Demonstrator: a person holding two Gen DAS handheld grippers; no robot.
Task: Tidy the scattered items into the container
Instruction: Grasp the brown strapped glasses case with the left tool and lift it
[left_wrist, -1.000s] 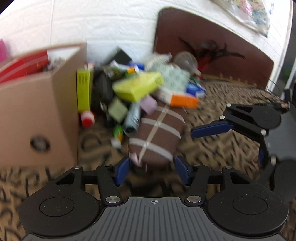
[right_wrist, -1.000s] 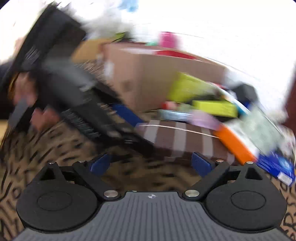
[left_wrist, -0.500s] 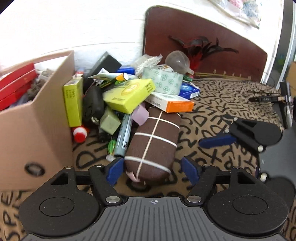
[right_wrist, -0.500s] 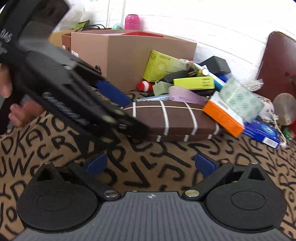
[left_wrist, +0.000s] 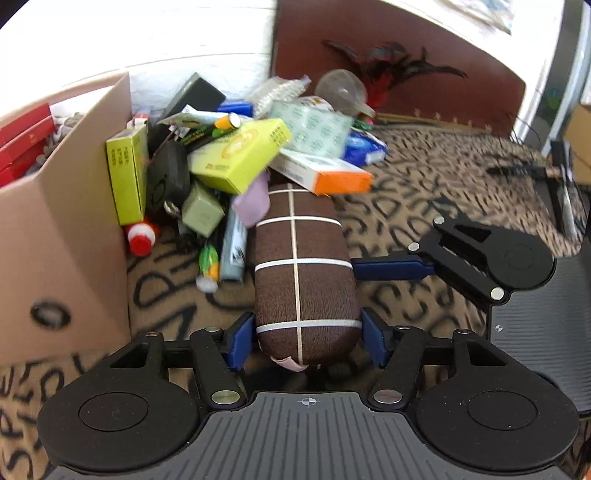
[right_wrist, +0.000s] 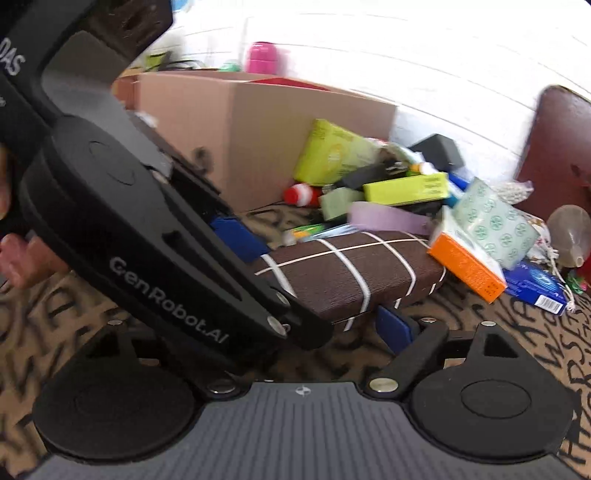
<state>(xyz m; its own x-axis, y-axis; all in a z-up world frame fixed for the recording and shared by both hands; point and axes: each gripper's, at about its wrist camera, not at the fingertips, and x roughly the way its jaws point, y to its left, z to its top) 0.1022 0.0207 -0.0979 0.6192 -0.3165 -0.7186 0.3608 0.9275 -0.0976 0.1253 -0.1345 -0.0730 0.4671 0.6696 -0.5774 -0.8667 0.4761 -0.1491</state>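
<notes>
Left gripper (left_wrist: 306, 336) sits narrowed on the near end of the brown case (left_wrist: 303, 266), one blue pad against each flank. In the right wrist view only one of its fingers (right_wrist: 236, 236) shows, above the case; the other is hidden under it. Person's hand (right_wrist: 14, 254) is cut off at the frame edge behind the gripper's body.

Right gripper (right_wrist: 299, 328) looks spread wide, judging by its one visible finger (right_wrist: 393, 328), which lies just below the case's underside. Its other finger is covered by the left gripper. From the left wrist, a single blue finger (left_wrist: 388, 266) meets the case's right flank; cannot tell whether it presses or merely touches.

Case, brown with pale crossing bands, lies lengthwise away from the left claw on the letter-patterned cloth (left_wrist: 406, 206). Its far end is tucked under an orange-ended carton (left_wrist: 325, 173) and a lilac strip (left_wrist: 253, 201).

Beyond lies a heap, blurred and overlapping: a yellow-green box (left_wrist: 240, 155), a green-patterned pack (left_wrist: 317, 129), a blue box (left_wrist: 364, 147) half covered, a black box (left_wrist: 194, 98), and a red-and-white capped bottle (left_wrist: 140, 236) with most of its body hidden.

Left of the heap stands the cardboard box (left_wrist: 74, 229), touching it, open-topped and cropped by the frame. Inside, only red book edges (left_wrist: 22, 136) read clearly.
</notes>
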